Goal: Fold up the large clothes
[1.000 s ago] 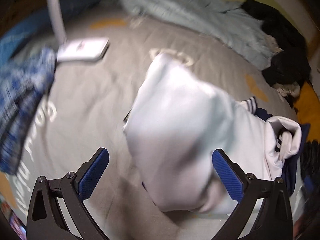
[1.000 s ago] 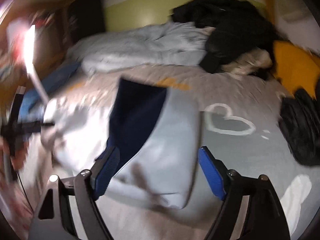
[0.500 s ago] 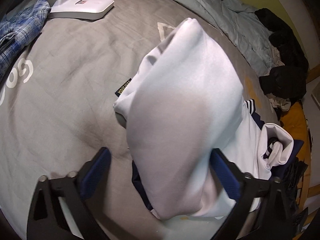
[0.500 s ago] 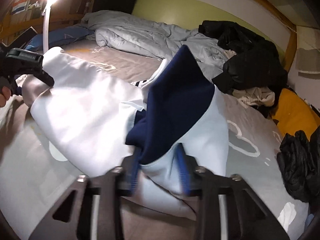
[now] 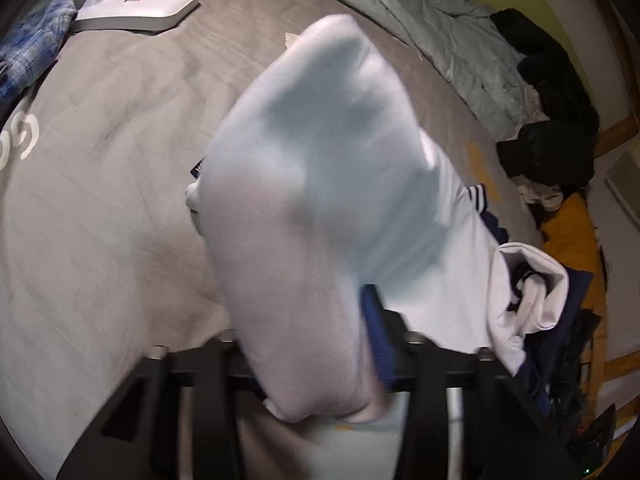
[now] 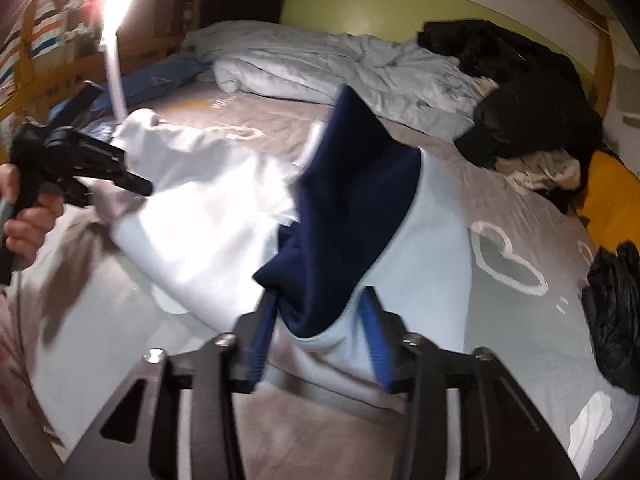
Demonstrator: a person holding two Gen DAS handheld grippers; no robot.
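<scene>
A large white garment with navy parts (image 5: 320, 184) is held up over a grey bed (image 5: 112, 168). My left gripper (image 5: 316, 364) is shut on a white end of it; the cloth drapes over the fingers and hides the left one. My right gripper (image 6: 316, 340) is shut on the other end of the garment (image 6: 352, 216), where navy and pale cloth bunch between the blue pads. The left gripper (image 6: 140, 186) also shows in the right wrist view, held in a hand at far left, gripping the white cloth.
A white lamp base (image 5: 136, 8) stands on the bed at the back left, next to blue plaid cloth (image 5: 28, 52). A grey duvet (image 6: 328, 72) and black clothes (image 6: 520, 100) lie along the far wall. An orange cushion (image 6: 616, 200) is at right.
Both grippers were open a second ago and have closed on the garment. The cloth now rises off the bed, stretched between the two grippers.
</scene>
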